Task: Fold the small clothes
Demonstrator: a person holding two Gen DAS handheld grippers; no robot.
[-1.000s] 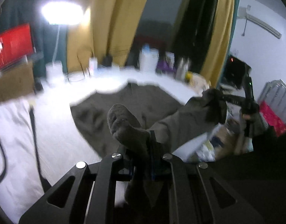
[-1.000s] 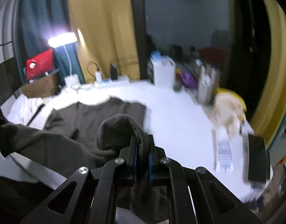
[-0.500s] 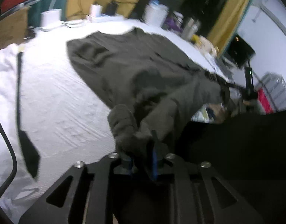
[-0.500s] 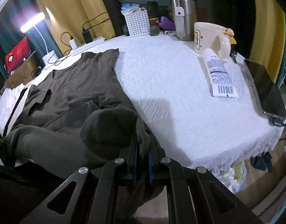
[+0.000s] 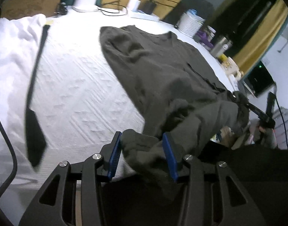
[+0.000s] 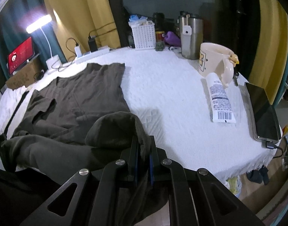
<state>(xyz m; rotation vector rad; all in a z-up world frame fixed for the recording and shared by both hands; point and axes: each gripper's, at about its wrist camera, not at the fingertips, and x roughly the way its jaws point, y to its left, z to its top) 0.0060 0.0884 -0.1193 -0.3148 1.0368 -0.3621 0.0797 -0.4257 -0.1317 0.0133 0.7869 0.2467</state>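
White textured bedding [image 6: 162, 98] covers the work surface, with yellow curtains [image 6: 74, 9] behind and clutter along the far and right edges: a white basket [image 6: 144, 35], a steel tumbler [image 6: 192, 35], a cream mug [image 6: 213, 62], a lotion tube [image 6: 220, 99] and a dark tablet [image 6: 262, 111]. A dark olive garment [image 5: 162, 71] lies spread over the bedding, its near edge bunched toward the person. A black strap [image 5: 33, 94] crosses the sheet to its left.

Left gripper [image 5: 142, 154]: jaws opening, blue pads apart, a fold of the garment's near edge lying loosely between them without being pressed. Right gripper [image 6: 143, 154]: clenched on another bunch of the same edge, the cloth humped up over its fingers.

Step in hand, as judged: laying down the near edge after carrying it over, the left side being let go first. The next move would call for the right gripper to release its bunch flat on the garment, then both to withdraw without dragging the cloth, and to smooth the rumpled fold before a further fold is taken.
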